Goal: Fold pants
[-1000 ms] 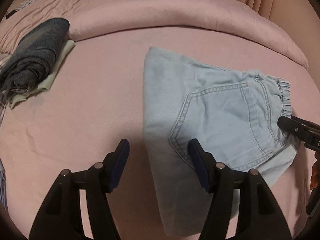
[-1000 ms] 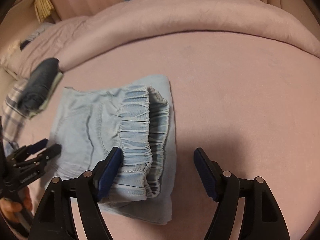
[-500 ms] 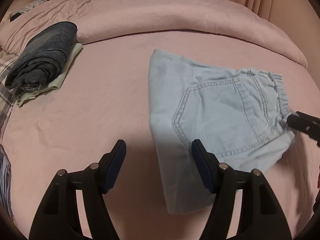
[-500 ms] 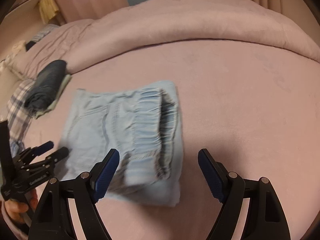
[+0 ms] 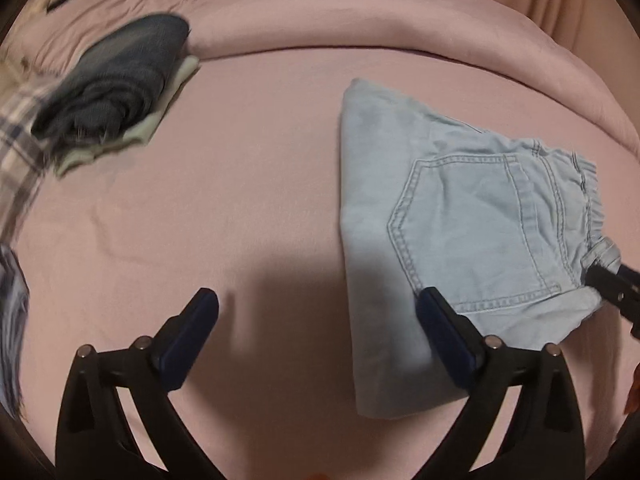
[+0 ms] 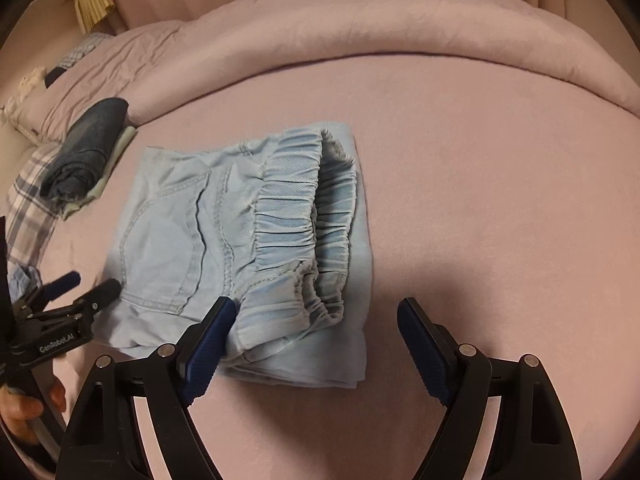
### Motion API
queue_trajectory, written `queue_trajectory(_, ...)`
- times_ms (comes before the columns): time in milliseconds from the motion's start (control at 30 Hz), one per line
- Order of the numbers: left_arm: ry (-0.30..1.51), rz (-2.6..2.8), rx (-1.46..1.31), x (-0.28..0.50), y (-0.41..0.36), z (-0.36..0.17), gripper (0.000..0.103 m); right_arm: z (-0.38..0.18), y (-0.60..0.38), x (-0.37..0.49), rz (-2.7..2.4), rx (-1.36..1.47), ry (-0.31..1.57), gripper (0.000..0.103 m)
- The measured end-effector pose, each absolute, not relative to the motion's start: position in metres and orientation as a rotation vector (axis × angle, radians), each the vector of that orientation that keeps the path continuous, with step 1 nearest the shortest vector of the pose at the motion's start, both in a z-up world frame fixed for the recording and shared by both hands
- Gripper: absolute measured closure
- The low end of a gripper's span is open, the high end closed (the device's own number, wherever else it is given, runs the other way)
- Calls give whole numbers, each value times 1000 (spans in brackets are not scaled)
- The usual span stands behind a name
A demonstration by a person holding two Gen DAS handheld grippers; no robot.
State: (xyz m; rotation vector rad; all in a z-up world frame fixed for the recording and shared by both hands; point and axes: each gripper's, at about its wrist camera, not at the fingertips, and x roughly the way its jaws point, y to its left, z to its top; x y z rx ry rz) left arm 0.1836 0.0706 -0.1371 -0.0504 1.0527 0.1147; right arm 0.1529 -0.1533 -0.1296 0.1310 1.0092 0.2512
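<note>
The light blue denim pants (image 5: 452, 232) lie folded into a compact stack on the pink bed, back pocket up and elastic waistband on top toward the right; they also show in the right wrist view (image 6: 248, 240). My left gripper (image 5: 318, 320) is open and empty, hovering at the stack's left edge, its right finger over the fabric. My right gripper (image 6: 312, 330) is open and empty at the waistband end, its left finger (image 6: 208, 344) against the waistband corner. The left gripper shows in the right wrist view (image 6: 86, 286) and a right fingertip shows in the left wrist view (image 5: 612, 288).
A pile of folded clothes, dark denim on a pale garment (image 5: 116, 92), sits at the far left, also in the right wrist view (image 6: 86, 148). A plaid cloth (image 5: 20, 148) lies beside it. A rolled pink duvet (image 5: 360, 12) runs along the back of the bed.
Both grippers have drawn back and to the left from the folded pants, staying open. The pants lie in the same folded shape.
</note>
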Motion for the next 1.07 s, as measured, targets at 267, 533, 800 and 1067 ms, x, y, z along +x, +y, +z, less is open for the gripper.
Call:
queue_trajectory(267, 1022, 141, 11, 165, 58, -113, 1, -100, -149, 133, 267, 129, 947, 20)
queue_trajectory(533, 950, 113, -9, 135, 48, -62, 1, -65, -144, 107, 284, 92, 901, 20)
queue_trajectory(800, 905, 119, 8, 108, 43, -22, 1, -34, -134, 81, 291, 41, 856, 7)
queue_trajectory(1067, 880, 131, -1, 90, 42, -2, 1, -14, -130, 62, 307, 40, 813, 7)
